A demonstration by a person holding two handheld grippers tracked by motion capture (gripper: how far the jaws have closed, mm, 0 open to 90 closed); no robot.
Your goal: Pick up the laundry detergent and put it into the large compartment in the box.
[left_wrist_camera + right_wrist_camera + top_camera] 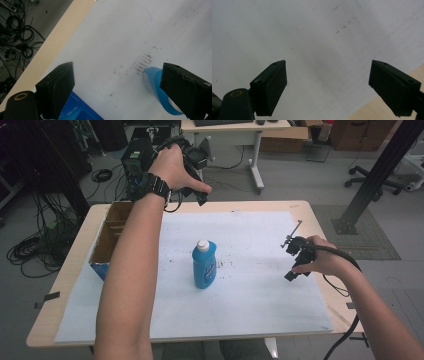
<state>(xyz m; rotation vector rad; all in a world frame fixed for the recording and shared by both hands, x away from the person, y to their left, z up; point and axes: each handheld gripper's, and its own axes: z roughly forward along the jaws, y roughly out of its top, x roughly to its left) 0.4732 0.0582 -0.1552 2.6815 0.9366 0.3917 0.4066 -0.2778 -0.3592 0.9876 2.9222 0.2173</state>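
— Two grippers up, one bottle on the table. Where's the bottle sitting?

— The blue bottle with the white cap stands upright on the white sheet, about mid-table, a little toward the left edge. Nothing is touching it.

— And the left gripper?

— Raised high over the far edge, near the far left corner, the left hand wrapped round it, a black watch on the wrist. In the left gripper view the jaws stand wide apart with nothing between them, looking down at the sheet and the top of the bottle.

— The right gripper?

— Low, close to the right edge, held in the right hand, well apart from the bottle. Its own view shows the jaws spread wide and empty, bare sheet beneath and a sliver of wooden tabletop at the corner.

— What's at the left edge?

— An open cardboard box with dividers inside, a blue face on its near end.
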